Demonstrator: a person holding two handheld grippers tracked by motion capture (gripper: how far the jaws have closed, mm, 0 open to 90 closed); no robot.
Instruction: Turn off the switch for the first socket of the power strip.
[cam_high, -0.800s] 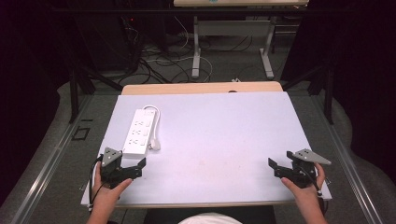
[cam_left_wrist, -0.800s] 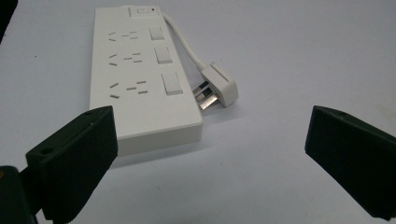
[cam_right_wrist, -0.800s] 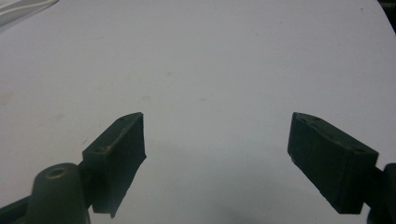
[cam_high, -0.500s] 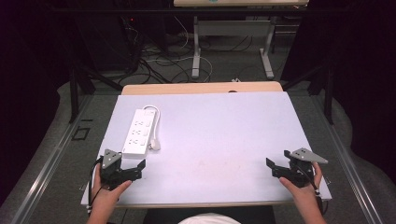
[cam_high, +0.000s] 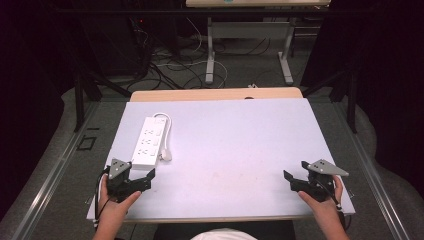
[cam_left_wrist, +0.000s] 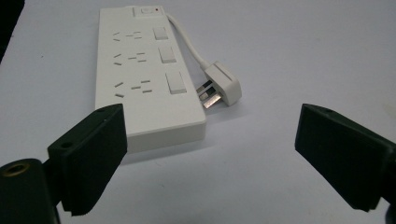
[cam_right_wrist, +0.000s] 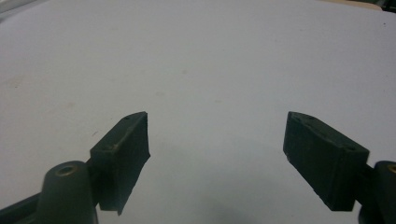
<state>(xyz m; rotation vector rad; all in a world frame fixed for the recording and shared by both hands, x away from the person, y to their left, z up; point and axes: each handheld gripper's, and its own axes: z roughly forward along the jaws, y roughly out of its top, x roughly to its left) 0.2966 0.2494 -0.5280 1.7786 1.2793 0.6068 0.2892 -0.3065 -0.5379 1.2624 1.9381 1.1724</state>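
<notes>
A white power strip (cam_high: 147, 143) (cam_left_wrist: 140, 79) lies on the left part of the pale table (cam_high: 235, 145), its cord looped and its white plug (cam_high: 165, 155) (cam_left_wrist: 222, 86) resting beside it. My left gripper (cam_high: 145, 176) (cam_left_wrist: 210, 156) sits low at the near left, just short of the strip's near end, jaws wide open with nothing between them. At the near right corner my right gripper (cam_high: 289, 180) (cam_right_wrist: 217, 158) stands open over bare table, far from the strip.
A wooden strip (cam_high: 215, 94) borders the table's far edge. Beyond it are desk legs (cam_high: 211, 55) and tangled cables (cam_high: 165, 65) on the floor. Dark curtains stand at both sides.
Both hands have drifted slightly toward the near edge; the power strip and plug have not moved.
</notes>
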